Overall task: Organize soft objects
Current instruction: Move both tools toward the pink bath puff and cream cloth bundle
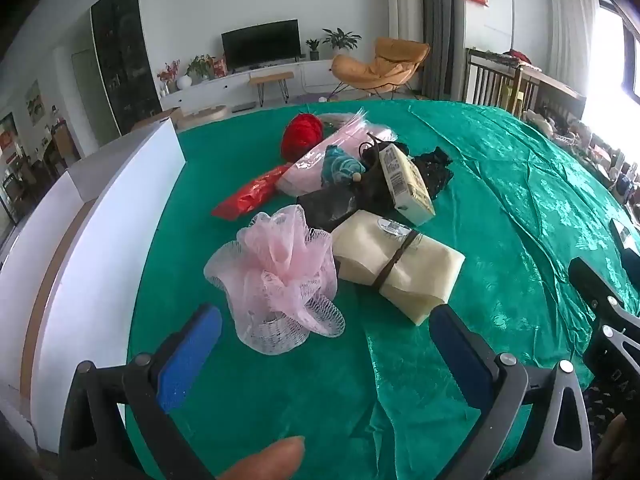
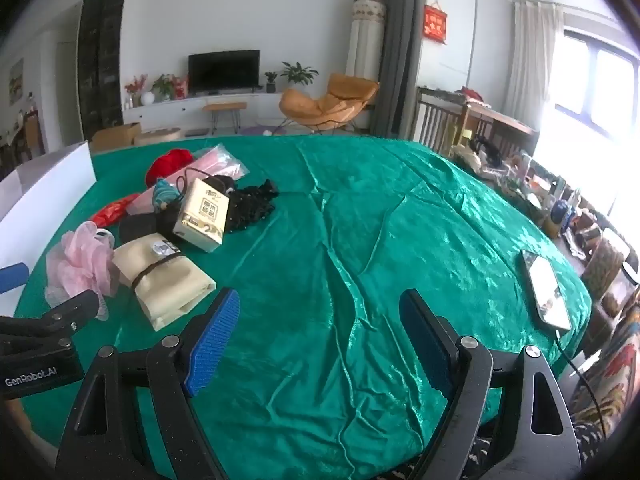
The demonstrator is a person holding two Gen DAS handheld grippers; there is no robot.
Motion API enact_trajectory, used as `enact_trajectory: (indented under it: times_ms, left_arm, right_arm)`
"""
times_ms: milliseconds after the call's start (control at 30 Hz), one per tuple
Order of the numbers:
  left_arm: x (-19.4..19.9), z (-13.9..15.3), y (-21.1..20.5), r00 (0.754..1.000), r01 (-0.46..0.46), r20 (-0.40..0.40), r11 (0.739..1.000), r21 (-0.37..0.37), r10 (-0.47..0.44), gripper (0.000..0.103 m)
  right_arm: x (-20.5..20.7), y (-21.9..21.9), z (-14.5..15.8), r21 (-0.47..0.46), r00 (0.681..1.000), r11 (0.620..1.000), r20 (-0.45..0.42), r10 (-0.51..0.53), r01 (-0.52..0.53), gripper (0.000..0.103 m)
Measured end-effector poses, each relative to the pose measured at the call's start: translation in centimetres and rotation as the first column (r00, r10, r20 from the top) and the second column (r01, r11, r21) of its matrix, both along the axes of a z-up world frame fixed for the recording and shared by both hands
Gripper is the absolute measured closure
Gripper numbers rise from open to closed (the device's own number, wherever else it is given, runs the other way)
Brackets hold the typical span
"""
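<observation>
A heap of soft things lies on the green cloth [image 1: 500,208]. Nearest is a pink mesh bath puff [image 1: 276,276], beside a cream folded cloth tied with a brown band [image 1: 400,268]. Behind them are a tissue pack [image 1: 406,186], black fabric [image 1: 434,170], a teal yarn piece [image 1: 340,164], a pink bagged item [image 1: 328,156], a red packet [image 1: 250,198] and a red ball [image 1: 300,136]. My left gripper [image 1: 326,334] is open just short of the puff, nothing between its blue pads. My right gripper [image 2: 320,320] is open over bare cloth, right of the cream cloth [image 2: 164,284].
A white box [image 1: 100,232] stands along the left edge of the table. A phone [image 2: 546,290] with a cable lies near the right edge. Cluttered furniture stands beyond the right side. The green cloth [image 2: 360,220] is wrinkled in the middle.
</observation>
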State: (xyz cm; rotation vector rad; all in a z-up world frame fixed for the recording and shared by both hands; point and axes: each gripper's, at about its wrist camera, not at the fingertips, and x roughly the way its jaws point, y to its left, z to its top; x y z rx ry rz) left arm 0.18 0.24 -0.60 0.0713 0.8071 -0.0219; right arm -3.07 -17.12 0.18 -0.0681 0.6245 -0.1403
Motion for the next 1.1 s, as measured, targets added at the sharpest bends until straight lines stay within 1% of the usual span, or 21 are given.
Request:
enact_trajectory:
  times_ms: [200, 1100]
  left_arm:
    - [0.2, -0.3, -0.1, 1.0, -0.002, -0.017, 1.0, 0.004, 0.002, 0.0]
    - [0.8, -2.0, 0.2, 0.996, -0.02, -0.083, 1.0, 0.009, 0.02, 0.0]
  right_arm:
    - [0.1, 0.0, 0.3, 0.002, 1.0, 1.0, 0.0, 0.002, -0.002, 0.018]
    - [0.2, 0.4, -0.1, -0.003, 1.0, 1.0, -0.011, 0.012, -0.012, 0.018]
